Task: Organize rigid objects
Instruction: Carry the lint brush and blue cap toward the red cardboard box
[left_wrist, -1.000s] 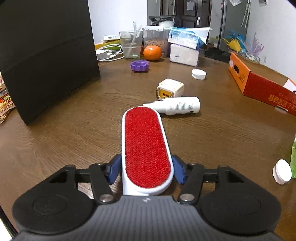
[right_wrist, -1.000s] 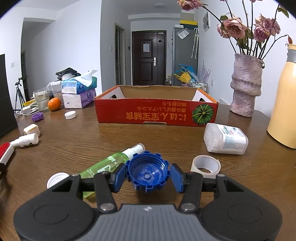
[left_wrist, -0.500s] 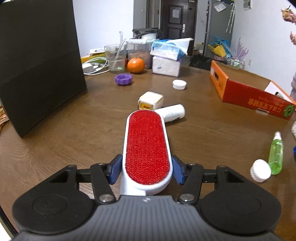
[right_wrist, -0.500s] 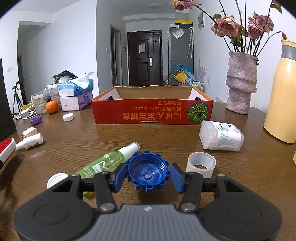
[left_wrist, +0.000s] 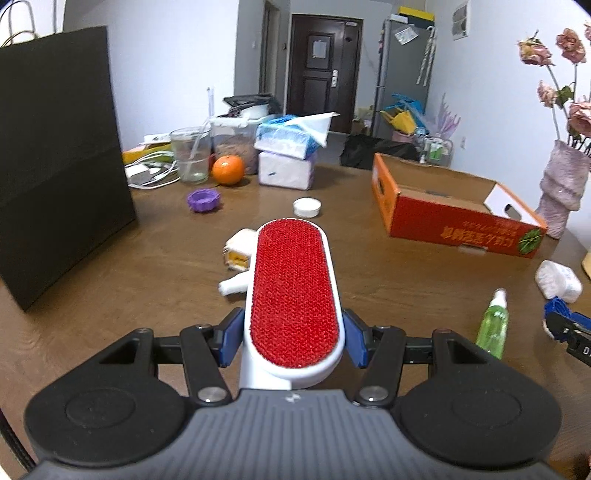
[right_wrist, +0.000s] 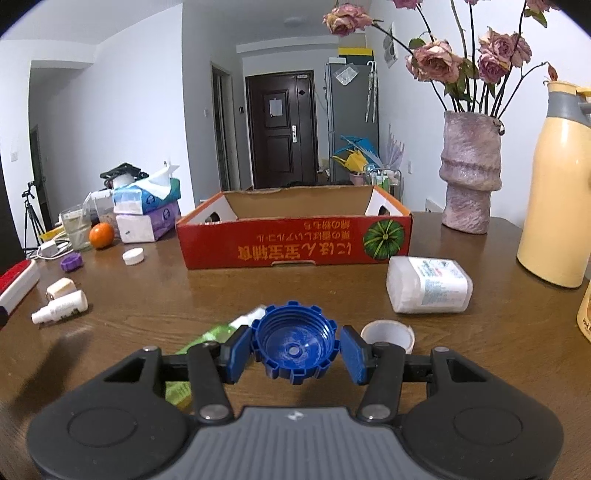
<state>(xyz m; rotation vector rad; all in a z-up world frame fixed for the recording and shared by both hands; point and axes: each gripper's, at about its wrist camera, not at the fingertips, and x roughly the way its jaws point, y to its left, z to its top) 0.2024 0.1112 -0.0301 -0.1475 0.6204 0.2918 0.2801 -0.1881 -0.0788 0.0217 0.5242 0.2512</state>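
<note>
Two loads in hand. Left tongs clamped on the lint brush near its handle end, red pad up, brush clear of the counter. Right tongs clamped on the blue cap, open side up, pads on its ribbed rim.

Just past the right tongs on the counter: green spray bottle lying flat, tape roll, white pill bottle on its side. Further left: small white spray bottle and a cream cube-like thing, touching or nearly so. Beyond: white lid, purple cap.

Far end: orange cardboard box, open top, looks empty from here. Likely the drop target.

For the carry: keep the brush level, since it's long and gripped at one end, so it will lever if tipped. Clear the box's near wall before lowering. Bring one hand in at a time so the tongs don't collide over the box. Release low, not from height. Vase and yellow flask stand right of the box; keep the right hand wide of them.
</note>
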